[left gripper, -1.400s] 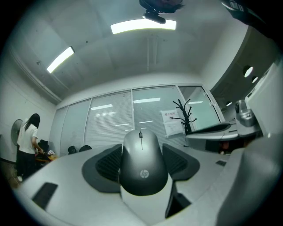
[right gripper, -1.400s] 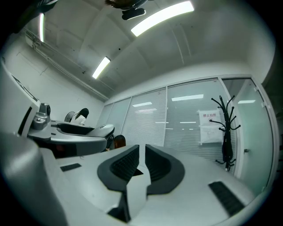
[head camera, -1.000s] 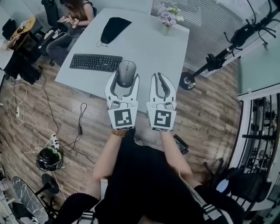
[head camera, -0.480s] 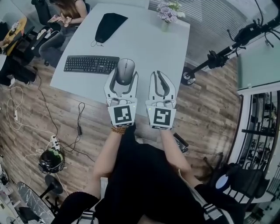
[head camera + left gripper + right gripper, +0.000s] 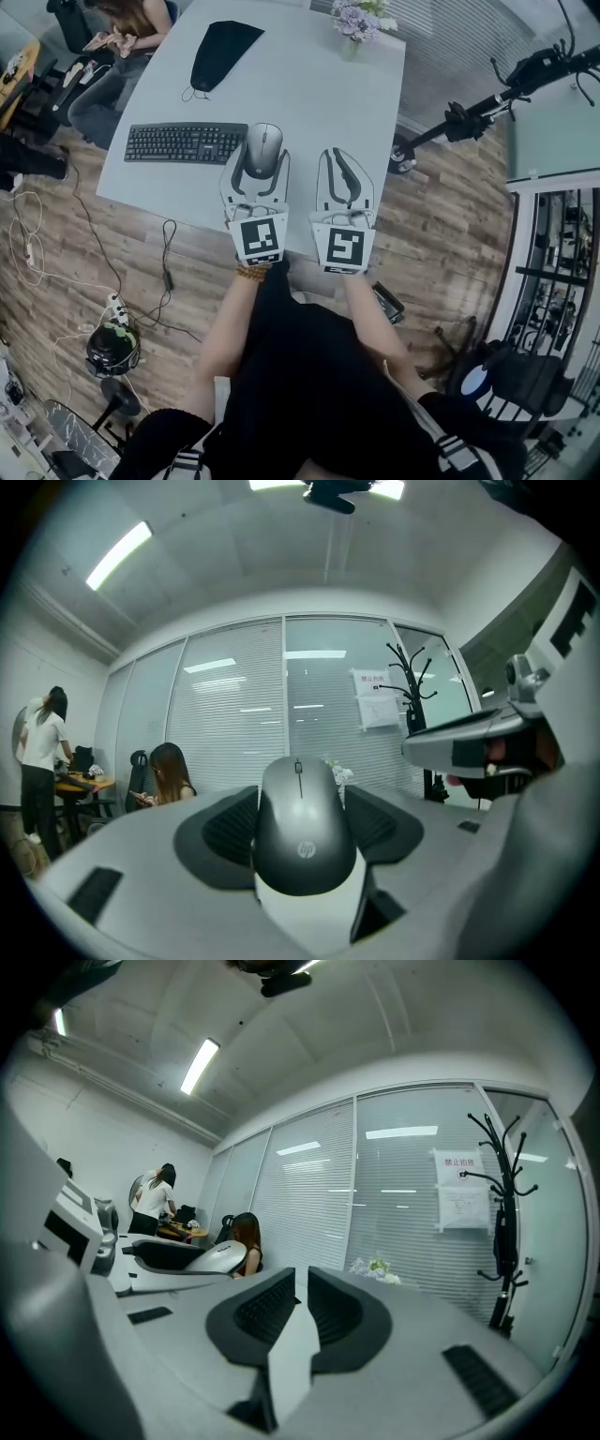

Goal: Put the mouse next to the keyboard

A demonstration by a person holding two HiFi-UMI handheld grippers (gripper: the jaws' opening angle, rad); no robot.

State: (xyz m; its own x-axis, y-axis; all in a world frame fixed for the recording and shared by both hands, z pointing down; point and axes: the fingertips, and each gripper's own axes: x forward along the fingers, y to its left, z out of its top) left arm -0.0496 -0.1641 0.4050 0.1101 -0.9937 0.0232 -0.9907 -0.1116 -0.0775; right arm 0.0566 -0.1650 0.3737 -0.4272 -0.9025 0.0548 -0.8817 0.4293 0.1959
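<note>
**Mouse held at the right end of the keyboard, ready to set down**

The left gripper (image 5: pixel 261 167) holds the mouse (image 5: pixel 302 827) between its two dark pads, one on each flank. The jaws stand apart only by the width of the mouse's body. The mouse's long axis runs along the jaws and away from the person, with its scroll wheel at the far end.

In the head view the mouse hangs over the white table (image 5: pixel 309 94), near its front edge. The keyboard (image 5: pixel 186 143) lies to the mouse's left, and its right end is just beside the mouse. The keyboard's long axis runs left to right, so the mouse sits crosswise to it, much as it would in use. No view shows whether the mouse is touching the tabletop or hangs a little above it.

The coming move looks like a short drop straight down and then a release, with no real sideways travel needed. The left gripper is the one doing the work.

The right gripper (image 5: pixel 302 1309) is beside it, to the right of the mouse. Its pads are close together with only a thin gap, and nothing is between them.

By count there are one mouse, one keyboard and two grippers. Farther back on the table are one black pouch (image 5: pixel 220 54) and one vase of flowers (image 5: pixel 356 23).
</note>
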